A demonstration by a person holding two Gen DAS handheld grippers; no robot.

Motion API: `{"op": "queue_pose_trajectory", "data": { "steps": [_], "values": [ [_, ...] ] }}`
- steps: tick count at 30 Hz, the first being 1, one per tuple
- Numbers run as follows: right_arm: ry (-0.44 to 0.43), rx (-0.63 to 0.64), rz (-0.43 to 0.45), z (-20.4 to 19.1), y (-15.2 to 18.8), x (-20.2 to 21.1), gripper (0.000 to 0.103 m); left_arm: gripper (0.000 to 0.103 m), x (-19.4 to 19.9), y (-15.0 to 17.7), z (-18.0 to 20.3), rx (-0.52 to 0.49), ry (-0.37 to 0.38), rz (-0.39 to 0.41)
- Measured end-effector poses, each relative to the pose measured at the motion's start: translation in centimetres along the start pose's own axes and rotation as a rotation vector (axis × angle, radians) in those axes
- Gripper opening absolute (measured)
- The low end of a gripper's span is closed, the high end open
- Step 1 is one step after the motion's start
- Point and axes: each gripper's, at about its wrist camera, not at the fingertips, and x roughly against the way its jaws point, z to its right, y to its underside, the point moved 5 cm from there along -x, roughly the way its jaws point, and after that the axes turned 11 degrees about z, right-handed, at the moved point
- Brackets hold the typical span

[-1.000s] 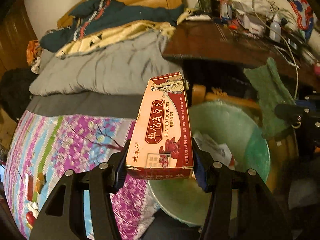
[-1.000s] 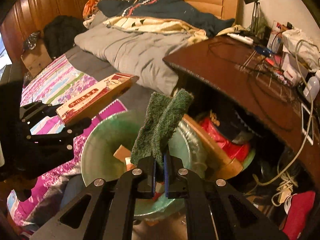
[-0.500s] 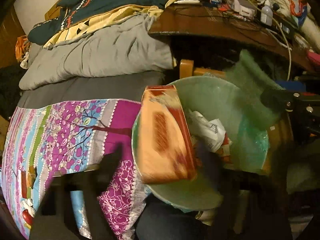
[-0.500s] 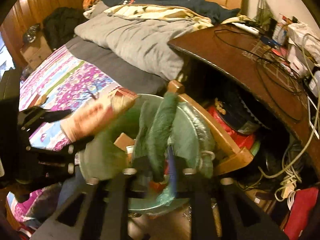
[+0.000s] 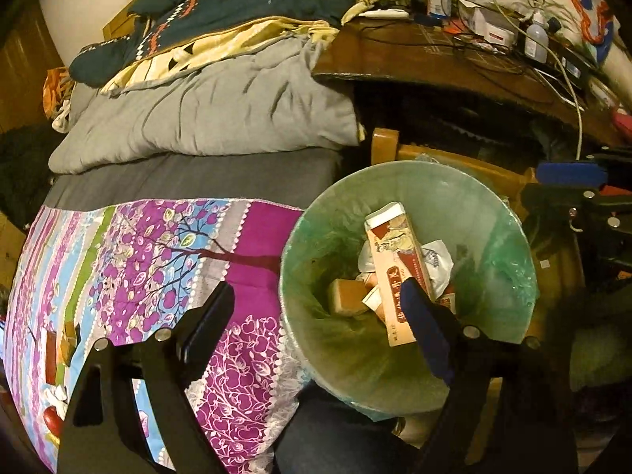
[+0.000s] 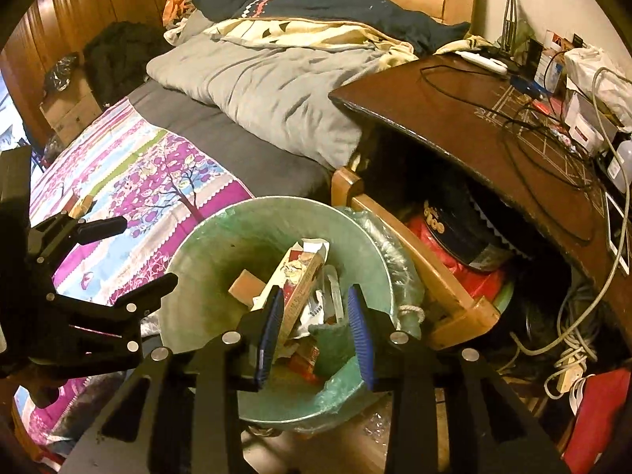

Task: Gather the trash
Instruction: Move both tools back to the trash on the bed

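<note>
Hovering over the green-lined trash bin (image 5: pixel 509 213), jaws parted and empty: left gripper (image 5: pixel 320 316) spread wide, right gripper (image 6: pixel 316 328) partly spread, both having just been opening. Red medicine box (image 5: pixel 399 272) now inside the bin, leaning on crumpled paper; green cloth (image 6: pixel 331 339) dropped in too. One second earlier, both clamped above the rim. Remaining trash elsewhere: cannot tell.

Grey quilt (image 5: pixel 221 118) on the bed – dark desk (image 6: pixel 493 126) strewn with cables (image 6: pixel 525 126).

Red box (image 5: pixel 399 272) tilted inside bin (image 5: pixel 493 213)
</note>
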Motion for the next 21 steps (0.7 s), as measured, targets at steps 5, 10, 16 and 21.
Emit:
{"op": "queue_pose_trajectory", "data": {
  "steps": [5,10,16,21],
  "values": [
    [-0.013,0.01,0.026,-1.1,-0.7,0.1,0.035,0.082,0.8,0.6,-1.6,0.042,-0.017,0.015],
    [-0.062,-0.001,0.109,-3.5,-2.3,0.6,0.035,0.082,2.4,2.1,-5.2,0.128,-0.092,0.055],
    [-0.139,0.045,0.196,-9.1,-4.4,0.5,0.035,0.082,5.9,6.1,-12.3,0.28,-0.276,0.114],
    [-0.244,0.107,0.174,-16.6,-4.9,-1.8,0.035,0.082,8.9,12.2,-19.5,0.497,-0.446,0.106]
  ]
}}
